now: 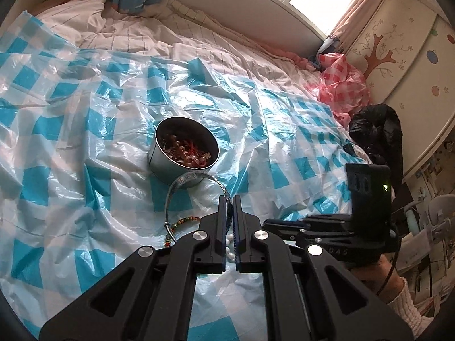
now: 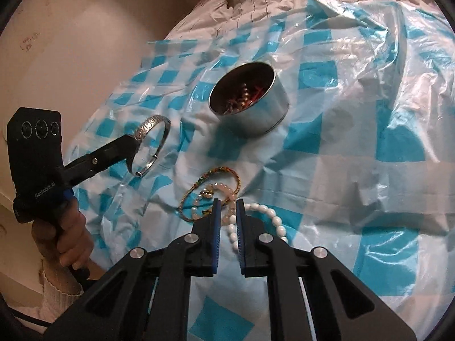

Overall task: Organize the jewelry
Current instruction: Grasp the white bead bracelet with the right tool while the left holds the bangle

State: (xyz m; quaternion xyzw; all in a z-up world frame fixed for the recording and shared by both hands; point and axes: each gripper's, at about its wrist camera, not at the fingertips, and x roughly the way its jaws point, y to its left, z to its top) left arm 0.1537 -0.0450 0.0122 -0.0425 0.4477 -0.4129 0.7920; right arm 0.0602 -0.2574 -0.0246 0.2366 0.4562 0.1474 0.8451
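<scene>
My left hand-held gripper [image 2: 133,139] is clamped on the bangle's [image 2: 152,145] rim, held above the bed sheet [image 2: 355,142], short of the tin [image 2: 248,105]; such a thin pinch could let it swing or slip out. My right hand-held gripper [image 2: 227,213] is nearly closed around white beads [image 2: 266,216] mid-sheet, and dragging could snag the neighbouring bracelets [image 2: 210,190]. I can't make out whether its pads actually press the beads.

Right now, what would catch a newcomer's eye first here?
The round metal tin full of beads and red cord, open in the middle of the blue-checked plastic sheet on the bed. Then the silver bangle, lifted in the left gripper, and the white bead bracelet at the right gripper.
</scene>
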